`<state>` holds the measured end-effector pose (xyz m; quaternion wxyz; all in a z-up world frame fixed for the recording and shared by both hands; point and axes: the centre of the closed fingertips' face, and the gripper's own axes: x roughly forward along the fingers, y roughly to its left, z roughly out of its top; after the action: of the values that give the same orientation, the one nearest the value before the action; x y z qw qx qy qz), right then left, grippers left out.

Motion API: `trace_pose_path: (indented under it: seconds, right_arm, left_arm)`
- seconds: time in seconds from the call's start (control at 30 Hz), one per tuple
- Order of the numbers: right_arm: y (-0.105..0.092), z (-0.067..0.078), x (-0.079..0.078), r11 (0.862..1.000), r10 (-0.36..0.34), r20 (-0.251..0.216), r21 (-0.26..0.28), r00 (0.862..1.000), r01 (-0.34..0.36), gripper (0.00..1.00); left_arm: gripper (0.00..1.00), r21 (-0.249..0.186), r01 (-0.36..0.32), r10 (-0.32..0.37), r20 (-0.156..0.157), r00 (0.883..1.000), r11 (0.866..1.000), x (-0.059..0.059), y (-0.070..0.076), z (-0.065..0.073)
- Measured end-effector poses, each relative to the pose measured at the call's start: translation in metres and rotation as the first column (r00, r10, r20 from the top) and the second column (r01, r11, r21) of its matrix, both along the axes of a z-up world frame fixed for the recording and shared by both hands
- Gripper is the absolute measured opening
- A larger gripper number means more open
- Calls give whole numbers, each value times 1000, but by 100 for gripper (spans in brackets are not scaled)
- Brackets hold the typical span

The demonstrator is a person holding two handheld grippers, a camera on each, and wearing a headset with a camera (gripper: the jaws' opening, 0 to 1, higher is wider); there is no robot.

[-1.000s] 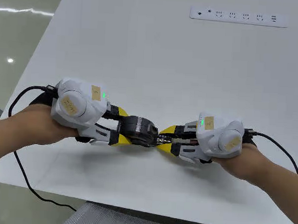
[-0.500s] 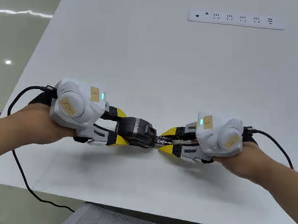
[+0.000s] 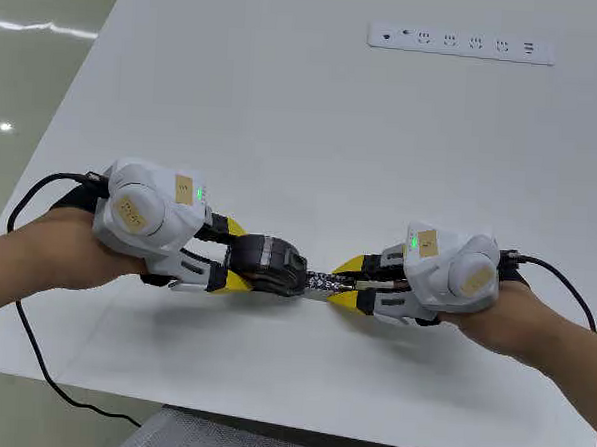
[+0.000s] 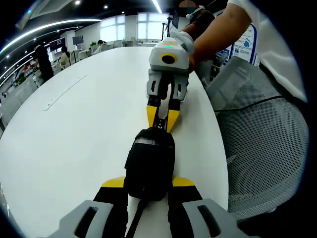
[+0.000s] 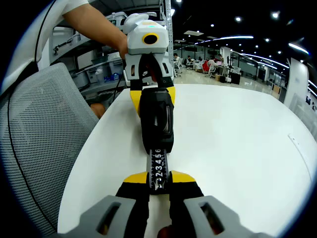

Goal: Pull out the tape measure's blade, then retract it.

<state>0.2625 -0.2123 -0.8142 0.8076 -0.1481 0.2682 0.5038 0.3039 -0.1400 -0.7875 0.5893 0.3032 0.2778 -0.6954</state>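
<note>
A black tape measure case (image 3: 267, 265) rests on the white table (image 3: 313, 134) near its front edge, with my left gripper (image 3: 234, 260) shut on it from the left. In the left gripper view the case (image 4: 149, 163) sits between the yellow-tipped fingers (image 4: 115, 183). A short length of blade (image 3: 324, 282) with printed numbers runs right from the case. My right gripper (image 3: 347, 283) is shut on the blade's end; in the right gripper view the blade (image 5: 158, 166) shows numbers 2 to 6 and leads to the case (image 5: 157, 118).
A white power strip (image 3: 460, 43) lies at the far side of the table. The table's front edge (image 3: 298, 424) runs just below both grippers, with a mesh chair (image 5: 39, 144) beyond it. Black cables (image 3: 32, 340) trail from both grippers.
My right gripper has moved right, away from the case, and a short stretch of blade has come out between them. The left gripper with the case has stayed nearly still.
</note>
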Motion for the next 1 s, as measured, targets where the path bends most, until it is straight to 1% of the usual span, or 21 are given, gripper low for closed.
trace_pose_path:
  seconds: [0.1,0.6,0.93,1.0]
  right_arm:
    - [-6,1,-2,1000,-4,-2,-11,1000,4,12]
    - [-37,3,-15,998,-9,-22,-62,1000,8,12]
    - [-54,4,-24,997,-19,-42,-81,999,16,12]
    - [-59,4,-26,996,-22,-40,-89,999,18,12]
  left_arm:
    - [27,0,-2,2,-4,1000,1000,0,0,0]
    - [27,3,1,-1,-1,1000,1000,-1,-1,1]
    - [27,3,3,-3,1,1000,1000,-1,-1,1]
    - [27,6,4,-4,2,1000,1000,-1,-2,1]
